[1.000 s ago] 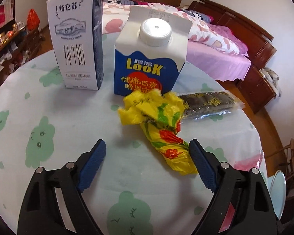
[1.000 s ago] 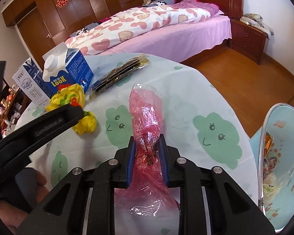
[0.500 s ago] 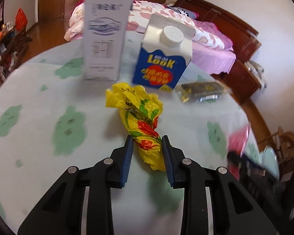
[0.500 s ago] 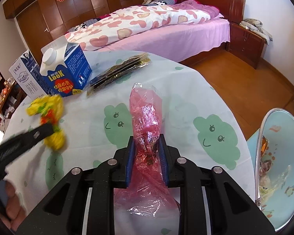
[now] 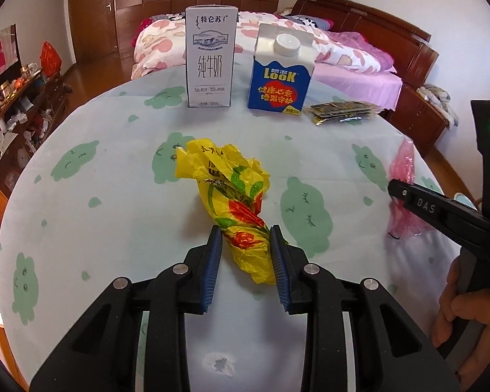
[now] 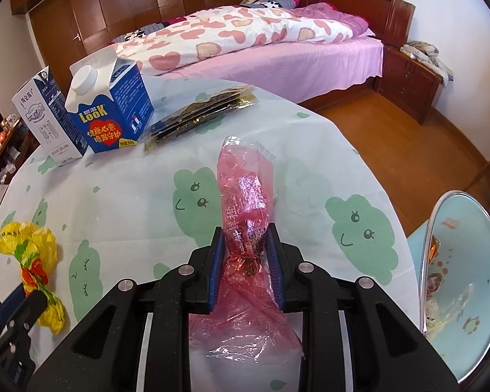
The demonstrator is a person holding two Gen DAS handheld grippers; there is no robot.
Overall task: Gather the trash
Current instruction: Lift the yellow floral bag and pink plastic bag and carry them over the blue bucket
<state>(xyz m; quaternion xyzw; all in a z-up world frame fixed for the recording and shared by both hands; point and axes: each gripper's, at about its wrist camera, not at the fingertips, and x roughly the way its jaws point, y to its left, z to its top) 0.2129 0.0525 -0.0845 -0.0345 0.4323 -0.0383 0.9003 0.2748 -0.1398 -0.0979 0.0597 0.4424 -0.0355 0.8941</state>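
Note:
My left gripper (image 5: 246, 233) is shut on a crumpled yellow wrapper (image 5: 227, 183) with red and green print, held above the round table; it also shows in the right wrist view (image 6: 29, 254). My right gripper (image 6: 245, 236) is shut on a crumpled pink plastic bag (image 6: 245, 192), seen in the left wrist view (image 5: 403, 166) at the table's right edge. A white milk carton (image 5: 209, 58), a blue LOOK carton (image 5: 282, 72) and a dark flat packet (image 5: 341, 112) stand or lie at the far side of the table.
The table has a pale cloth with green cloud prints (image 5: 114, 202). A light-blue bin with a metal rim (image 6: 464, 274), trash inside, stands right of the table. A bed (image 6: 245, 42) and a wooden nightstand (image 6: 408, 78) lie beyond. A cluttered shelf (image 5: 13, 98) is left.
My left gripper closed on the yellow wrapper and pulled back from the cartons with it, lifting it. My right gripper stays shut on the pink bag, nearly still.

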